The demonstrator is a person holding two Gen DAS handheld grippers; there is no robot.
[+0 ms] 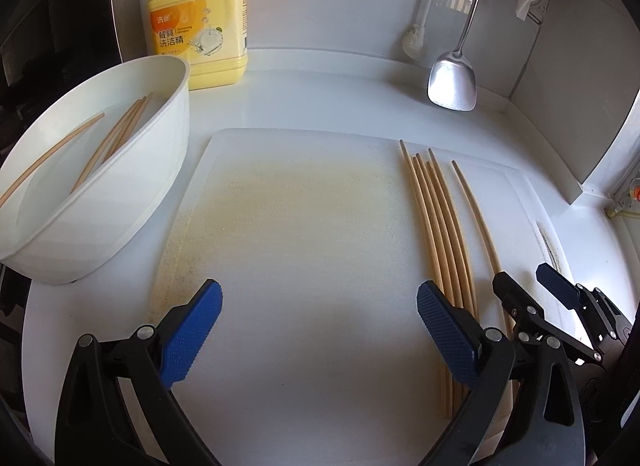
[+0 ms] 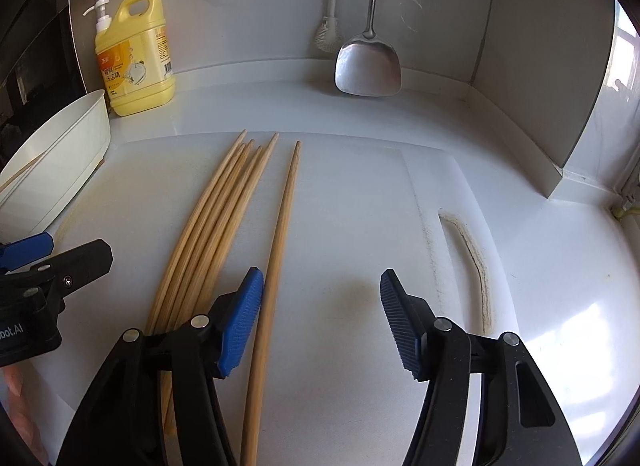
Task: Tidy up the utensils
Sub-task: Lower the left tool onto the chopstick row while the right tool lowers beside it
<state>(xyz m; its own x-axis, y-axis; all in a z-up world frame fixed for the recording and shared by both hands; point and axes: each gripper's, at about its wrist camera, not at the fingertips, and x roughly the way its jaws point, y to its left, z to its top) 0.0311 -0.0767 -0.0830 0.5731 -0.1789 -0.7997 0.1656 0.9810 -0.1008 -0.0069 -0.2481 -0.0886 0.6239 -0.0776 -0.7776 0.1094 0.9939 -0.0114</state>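
Note:
Several wooden chopsticks (image 1: pixel 436 217) lie bundled on the right half of a white cutting board (image 1: pixel 300 225). A single chopstick (image 1: pixel 476 209) lies apart, just right of them. More chopsticks (image 1: pixel 116 137) rest in water inside a white bowl (image 1: pixel 120 193) at the left. My left gripper (image 1: pixel 320 306) hangs open over the board's bare middle, its right finger over the bundle's near ends. In the right wrist view my right gripper (image 2: pixel 322 286) is open, and the single chopstick (image 2: pixel 280 234) runs between its jaws close beside the left pad. The bundle (image 2: pixel 216 225) lies outside that finger.
A yellow dish soap bottle (image 1: pixel 200 25) stands behind the bowl. A metal spatula (image 1: pixel 452 81) and a white brush (image 1: pixel 414 39) hang against the back wall. The board's handle slot (image 2: pixel 472 266) lies at its right end. A wall corner (image 2: pixel 560 137) juts in at the right.

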